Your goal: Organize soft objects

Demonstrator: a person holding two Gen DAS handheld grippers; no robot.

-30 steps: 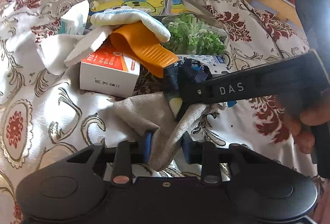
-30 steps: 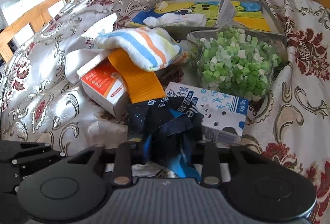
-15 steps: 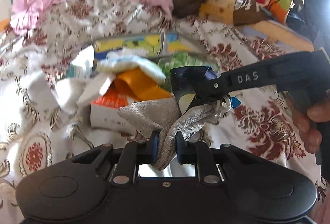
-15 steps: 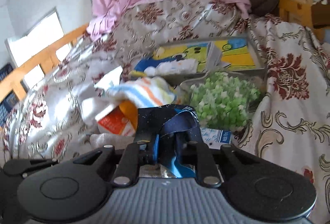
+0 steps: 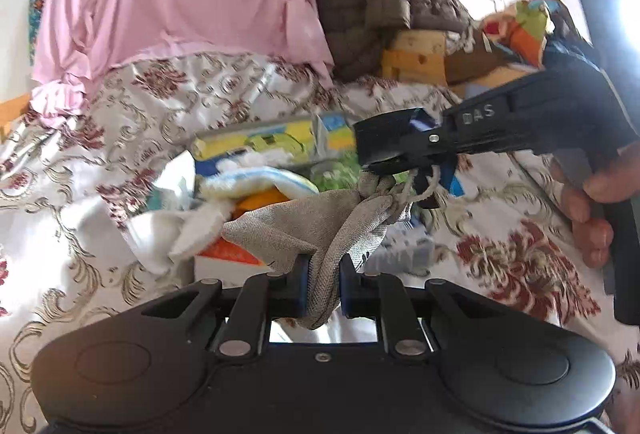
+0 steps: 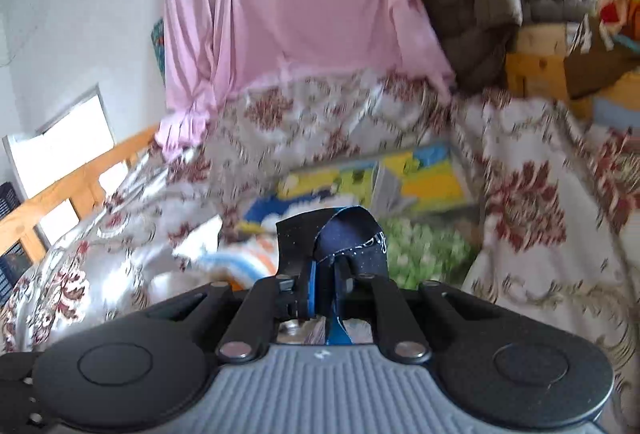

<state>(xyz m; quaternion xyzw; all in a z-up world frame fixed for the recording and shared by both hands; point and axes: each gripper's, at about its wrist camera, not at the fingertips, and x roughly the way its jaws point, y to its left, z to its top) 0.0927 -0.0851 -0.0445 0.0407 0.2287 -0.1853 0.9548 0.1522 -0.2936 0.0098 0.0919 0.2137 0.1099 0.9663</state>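
Two grippers were busy, and we saw each one pinching something soft. Our left gripper [image 5: 323,284] had just squeezed its jaws onto a grey cloth bag [image 5: 320,218] — the bag hung up off the bed. Our right gripper [image 6: 322,288] had just squeezed its jaws too, and it held a dark blue cloth [image 6: 340,238]. Just past them a striped towel [image 5: 256,180] lay on the pile, beside a tub of green bits [image 6: 424,254]. Farther back the flowery bedspread [image 6: 524,194] spread out — and a pink sheet [image 6: 296,2] hung behind it all.
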